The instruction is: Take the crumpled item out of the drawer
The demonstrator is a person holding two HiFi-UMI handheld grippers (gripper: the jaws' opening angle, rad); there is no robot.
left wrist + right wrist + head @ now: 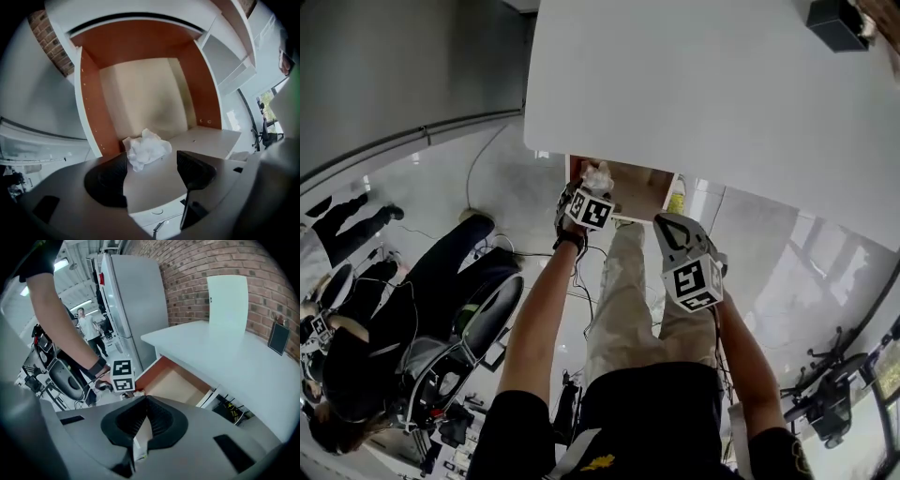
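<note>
Left gripper (151, 160) agape, crumpled item (146, 147) (edge hidden)

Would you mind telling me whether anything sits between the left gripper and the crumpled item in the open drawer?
Nothing visible does. The left gripper has its jaws apart, and the crumpled item lies uncovered right at their tips, on the floor of the drawer, which is open above it.

Brick wall (211, 258): filled the upper right of the right gripper view — a white panel (227, 298) stood before it.
Black box (836, 23): sat at the head view's top right.
Office chair (823, 405): stood lower right there.
</note>
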